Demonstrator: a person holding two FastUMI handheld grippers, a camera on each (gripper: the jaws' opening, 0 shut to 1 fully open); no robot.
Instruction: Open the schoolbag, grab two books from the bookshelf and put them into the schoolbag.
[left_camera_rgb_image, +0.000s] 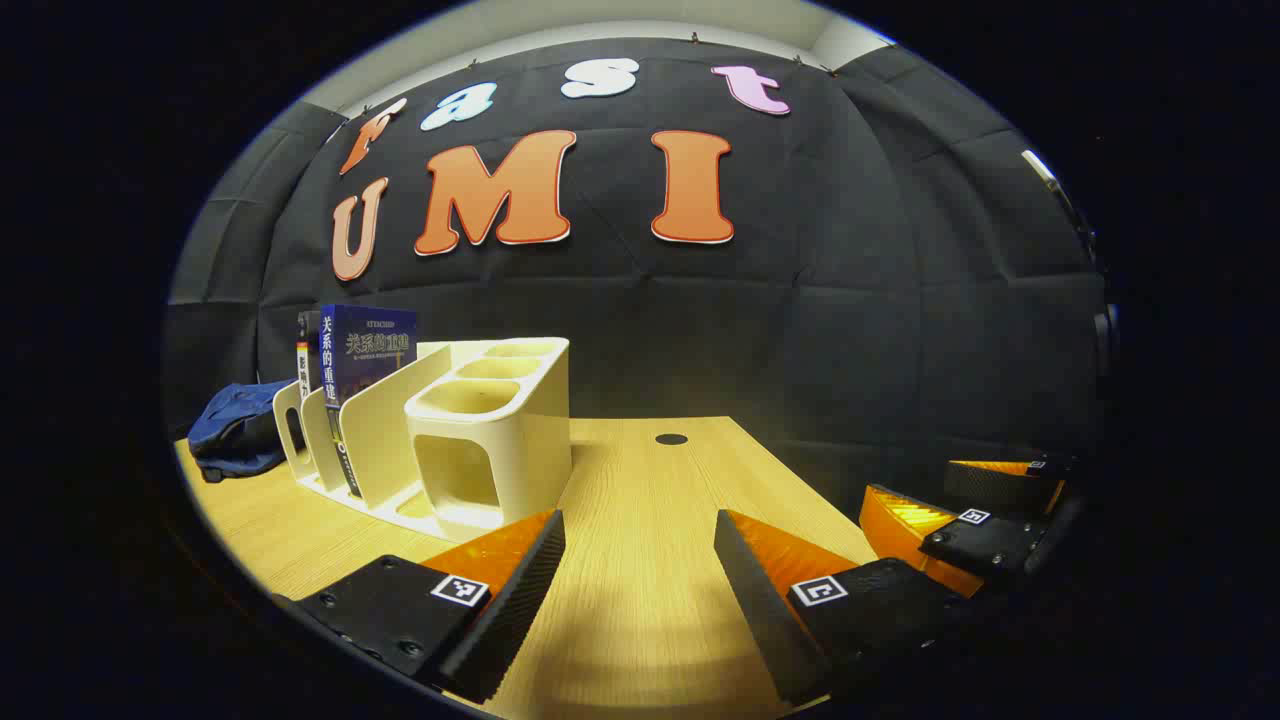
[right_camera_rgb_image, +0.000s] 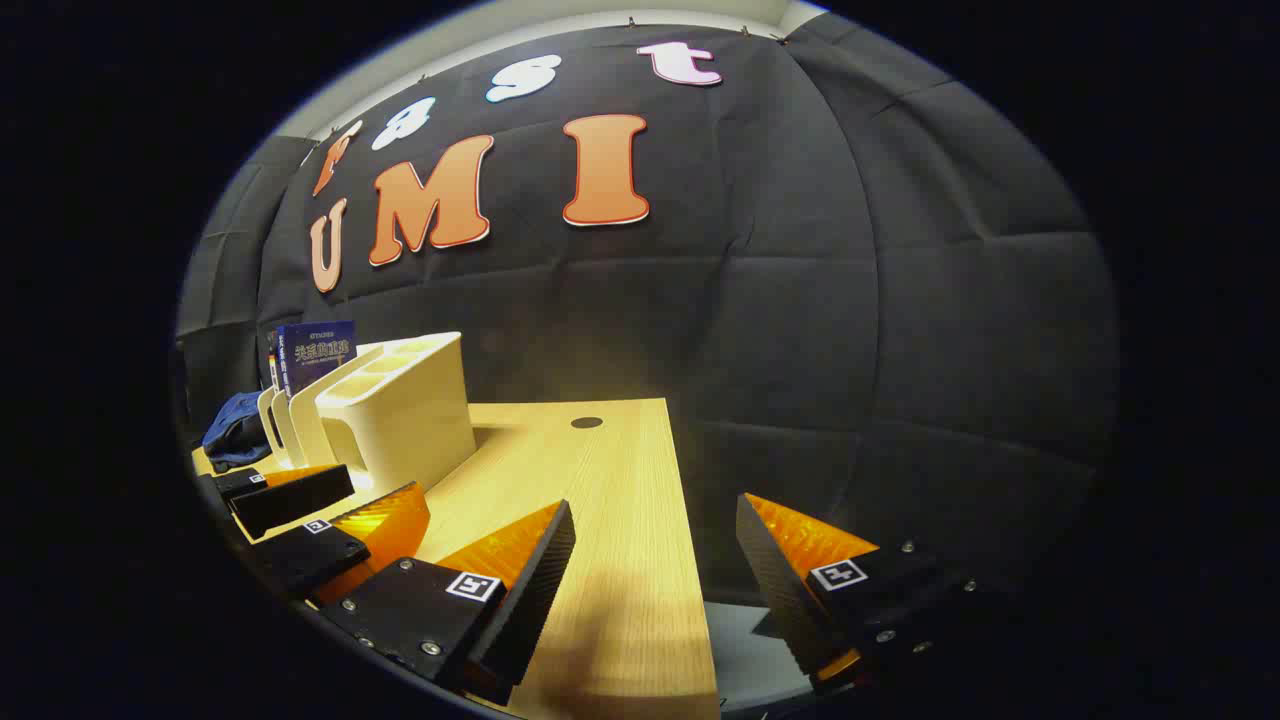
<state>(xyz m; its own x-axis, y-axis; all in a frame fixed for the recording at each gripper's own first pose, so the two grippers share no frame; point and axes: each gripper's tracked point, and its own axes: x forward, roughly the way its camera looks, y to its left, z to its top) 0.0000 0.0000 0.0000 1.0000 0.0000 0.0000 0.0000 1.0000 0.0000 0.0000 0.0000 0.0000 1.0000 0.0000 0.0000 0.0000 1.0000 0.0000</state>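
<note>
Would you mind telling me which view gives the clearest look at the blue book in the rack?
The left gripper view: the blue book stands upright in the rack, near and large, with cover and spine both visible. In the right gripper view the same book is farther off and smaller, partly behind the rack's dividers.

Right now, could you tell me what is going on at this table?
Nothing is being handled yet. The left gripper and right gripper both hover open over the wooden table. Two books stand in the cream bookshelf, and the blue schoolbag lies beyond it, untouched.
</note>
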